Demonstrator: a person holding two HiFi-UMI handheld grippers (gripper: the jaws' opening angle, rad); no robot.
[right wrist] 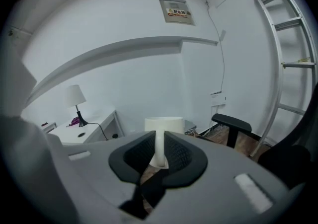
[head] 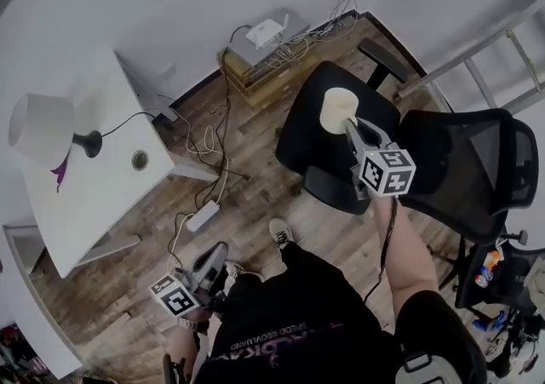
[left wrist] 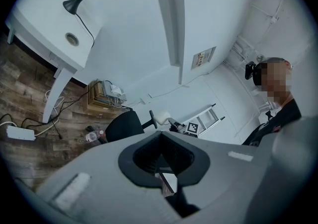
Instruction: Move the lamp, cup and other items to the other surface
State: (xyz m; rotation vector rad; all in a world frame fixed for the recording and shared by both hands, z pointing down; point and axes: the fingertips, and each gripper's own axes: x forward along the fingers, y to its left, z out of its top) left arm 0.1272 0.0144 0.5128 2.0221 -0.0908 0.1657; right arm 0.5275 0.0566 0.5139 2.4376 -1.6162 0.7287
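lamp point(head: 38, 128) on desk point(head: 102, 191), cup point(head: 339, 109) above chair point(head: 305, 137)

counter point(head: 94, 203): 1 | lamp point(head: 38, 128) on counter: 1 | purple item point(head: 60, 173) on counter: 1 | cup point(head: 338, 108): 1 | chairs: 2, black chair point(head: 306, 131), mesh chair point(head: 477, 169) | ladder point(right wrist: 297, 64): 1 | power strip point(head: 203, 216), floor near counter: 1 | grippers: 2, left gripper point(head: 213, 259), right gripper point(head: 350, 125)

Dim, cool, even light, with soft and faint shadows. Both gripper views bulge and go black at the corners. The left hand-held gripper point(left wrist: 165, 183) and right hand-held gripper point(right wrist: 159, 161) blur near the lens. The cup point(right wrist: 164, 124) in the right one's jaws stays pale and sharp.
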